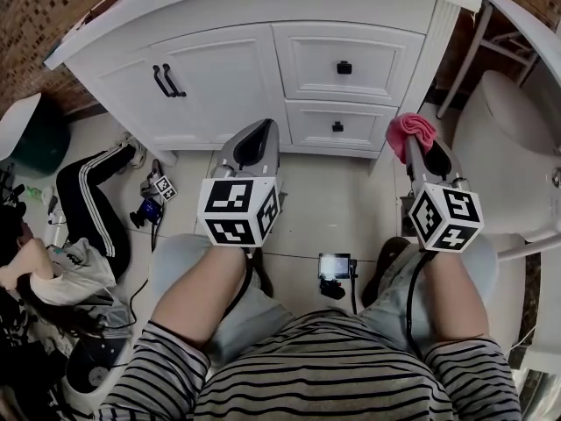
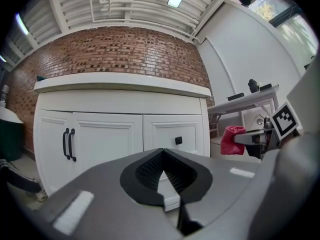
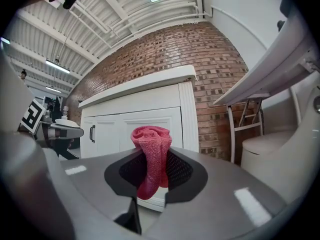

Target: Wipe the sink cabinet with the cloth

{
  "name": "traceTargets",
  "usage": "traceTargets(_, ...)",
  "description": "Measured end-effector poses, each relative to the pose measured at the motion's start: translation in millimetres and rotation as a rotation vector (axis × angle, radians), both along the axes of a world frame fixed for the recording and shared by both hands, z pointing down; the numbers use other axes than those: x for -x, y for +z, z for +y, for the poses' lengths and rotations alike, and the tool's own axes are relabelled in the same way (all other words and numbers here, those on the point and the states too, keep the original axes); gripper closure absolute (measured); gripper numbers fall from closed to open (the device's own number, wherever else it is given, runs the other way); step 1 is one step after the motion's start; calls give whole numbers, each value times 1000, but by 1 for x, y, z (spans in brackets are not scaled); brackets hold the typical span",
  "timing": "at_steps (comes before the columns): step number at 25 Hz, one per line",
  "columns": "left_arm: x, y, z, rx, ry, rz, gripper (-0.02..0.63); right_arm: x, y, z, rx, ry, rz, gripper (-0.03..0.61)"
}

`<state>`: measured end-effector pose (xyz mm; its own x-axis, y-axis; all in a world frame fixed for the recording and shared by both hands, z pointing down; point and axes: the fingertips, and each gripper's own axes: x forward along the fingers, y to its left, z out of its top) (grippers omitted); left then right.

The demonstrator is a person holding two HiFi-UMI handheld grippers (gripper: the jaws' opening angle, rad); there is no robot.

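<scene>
The pink cloth (image 3: 151,154) is clamped in the right gripper (image 3: 150,170), bunched, with its long axis sticking up out of the jaws. The sink cabinet (image 1: 228,77) lies straight ahead and is not yet touched. The cloth is held just off the cabinet's right corner, by the lower drawer (image 1: 337,126). The left gripper (image 2: 162,170) is closed on nothing, before the cabinet's middle. The gap to the cabinet is shown only in the head view, the grip itself only in the right gripper view.

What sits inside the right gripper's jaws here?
A pink cloth, bunched and clamped between the right gripper's jaws, pokes up above them. It covers part of the white sink cabinet behind; that patch of cabinet front cannot be seen.
</scene>
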<state>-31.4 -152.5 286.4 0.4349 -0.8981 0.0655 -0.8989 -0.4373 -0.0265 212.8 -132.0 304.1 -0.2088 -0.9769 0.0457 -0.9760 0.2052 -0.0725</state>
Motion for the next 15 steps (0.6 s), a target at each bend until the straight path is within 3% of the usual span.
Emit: traceTargets(15,4,-1,-5,-30,-11,-26,614,9,-1,-5,-26,2,36,489)
